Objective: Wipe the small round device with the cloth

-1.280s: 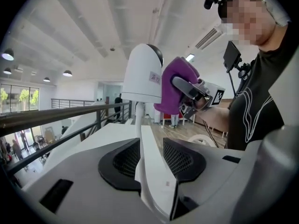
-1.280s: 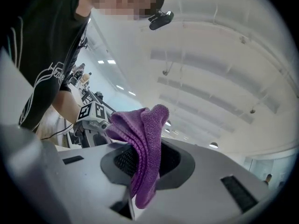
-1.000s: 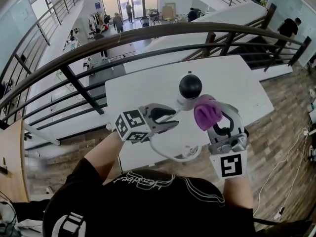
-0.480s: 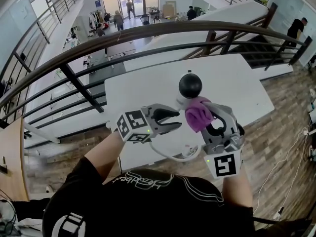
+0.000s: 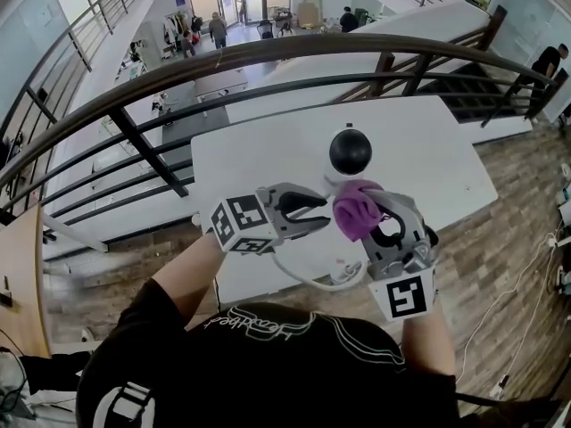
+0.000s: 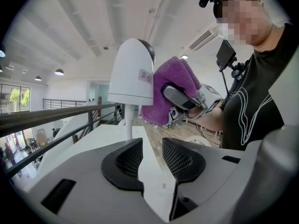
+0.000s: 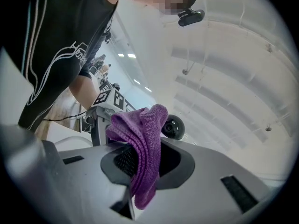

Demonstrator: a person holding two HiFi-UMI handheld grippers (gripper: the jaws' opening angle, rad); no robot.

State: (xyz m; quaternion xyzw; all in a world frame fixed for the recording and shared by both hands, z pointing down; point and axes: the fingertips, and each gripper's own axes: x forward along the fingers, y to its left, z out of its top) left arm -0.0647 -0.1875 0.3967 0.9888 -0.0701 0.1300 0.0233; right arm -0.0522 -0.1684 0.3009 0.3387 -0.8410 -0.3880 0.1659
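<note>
The small round device point(image 5: 350, 152), a black ball head on a white body, stands on the white table point(image 5: 428, 150). In the left gripper view the device point(image 6: 132, 71) rises on a thin stem just ahead of the jaws. My right gripper point(image 5: 364, 205) is shut on a bunched purple cloth point(image 5: 356, 210), which presses against the near side of the device's white body. The cloth point(image 7: 142, 143) hangs folded between the right gripper's point(image 7: 142, 160) pads, with the black head point(image 7: 173, 127) just beyond. My left gripper point(image 5: 319, 212) is open beside the device's base, and nothing sits between the left gripper's point(image 6: 152, 155) pads.
A white cable point(image 5: 308, 282) loops from the device toward the table's near edge. A dark curved railing point(image 5: 268, 56) runs behind the table, with a lower floor and people far beyond. Wooden flooring point(image 5: 500, 239) lies to the right.
The right gripper has carried the cloth leftward and in against the device's body. The left gripper has hardly moved and stays open.
</note>
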